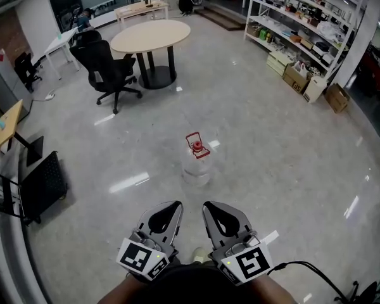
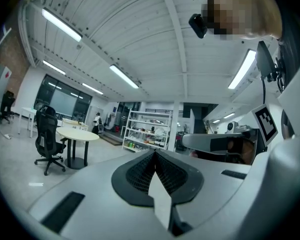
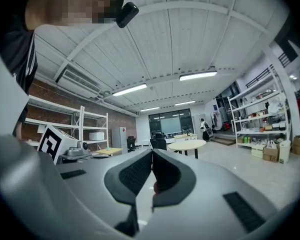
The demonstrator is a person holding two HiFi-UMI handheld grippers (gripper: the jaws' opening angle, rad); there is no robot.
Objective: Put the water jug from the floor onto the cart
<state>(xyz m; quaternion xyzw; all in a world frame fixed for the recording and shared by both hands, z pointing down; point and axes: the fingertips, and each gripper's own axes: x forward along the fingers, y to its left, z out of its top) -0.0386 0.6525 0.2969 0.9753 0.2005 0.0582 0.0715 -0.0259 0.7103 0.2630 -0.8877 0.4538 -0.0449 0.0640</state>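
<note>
The water jug [image 1: 197, 162] stands upright on the shiny floor in the middle of the head view; it is clear, with a red cap and handle. Both grippers are held side by side at the bottom of that view, short of the jug and pointing toward it. My left gripper [image 1: 175, 204] [image 2: 155, 153] has its jaws pressed together with nothing between them. My right gripper [image 1: 206, 205] [image 3: 151, 152] is also shut and holds nothing. A black low cart-like frame [image 1: 43, 183] stands at the left edge.
A round table [image 1: 151, 35] and a black office chair [image 1: 107, 68] stand beyond the jug at the upper left. Shelving [image 1: 297, 37] with cardboard boxes [image 1: 337, 97] lines the right wall. A cable [image 1: 316, 271] lies at the lower right.
</note>
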